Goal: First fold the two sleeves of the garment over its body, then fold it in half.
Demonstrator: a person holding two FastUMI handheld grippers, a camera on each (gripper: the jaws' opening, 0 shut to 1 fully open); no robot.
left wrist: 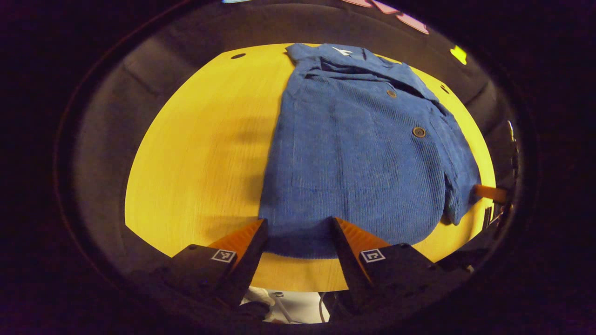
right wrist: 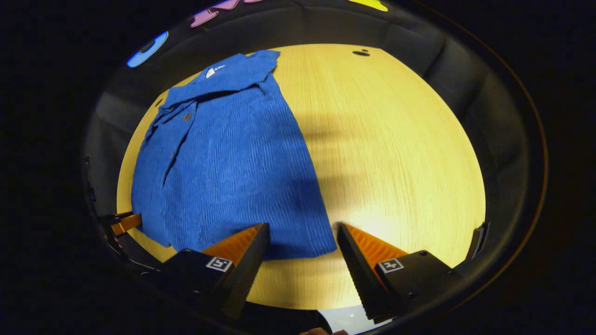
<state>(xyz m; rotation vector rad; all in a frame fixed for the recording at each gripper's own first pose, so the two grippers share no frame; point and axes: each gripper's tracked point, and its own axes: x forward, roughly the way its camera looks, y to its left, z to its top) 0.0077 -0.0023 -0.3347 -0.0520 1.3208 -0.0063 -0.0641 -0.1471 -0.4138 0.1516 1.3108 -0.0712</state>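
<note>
Looking through the left gripper view first: we see our left gripper (left wrist: 299,232) low over the near edge of a round wooden table (left wrist: 200,153).
Left claw: we hold its two fingers spread wide apart, with nothing pinched between them; the garment's hem lies in the gap.
Garment: a blue ribbed jacket (left wrist: 358,153) lies flat on the table, collar at the far side, hem toward us.
Sleeves: one sleeve (left wrist: 458,172) lies folded along the right-hand edge of the body in this view; we cannot tell where the other one sits.
Buttons: two round buttons show on the front, one (left wrist: 419,132) nearer us, the other higher up toward the collar.
Other gripper: a finger of it (left wrist: 490,192) pokes in from the right edge, just beside the folded sleeve's cuff.

Right gripper view: our right gripper (right wrist: 302,232) hovers at the table's (right wrist: 396,153) near rim.
Right claw: its fingers stand well apart too, clamping nothing; one fingertip overlaps the jacket's (right wrist: 237,163) hem corner, the other lies over bare wood.
Garment here: it takes the left half of the table, collar (right wrist: 233,74) far from us, the right half bare.
Other gripper: a finger tip of it (right wrist: 125,223) shows at the left edge, near the jacket's lower corner.
Shadows: soft dark bands fall across the wood just beside the jacket.
</note>
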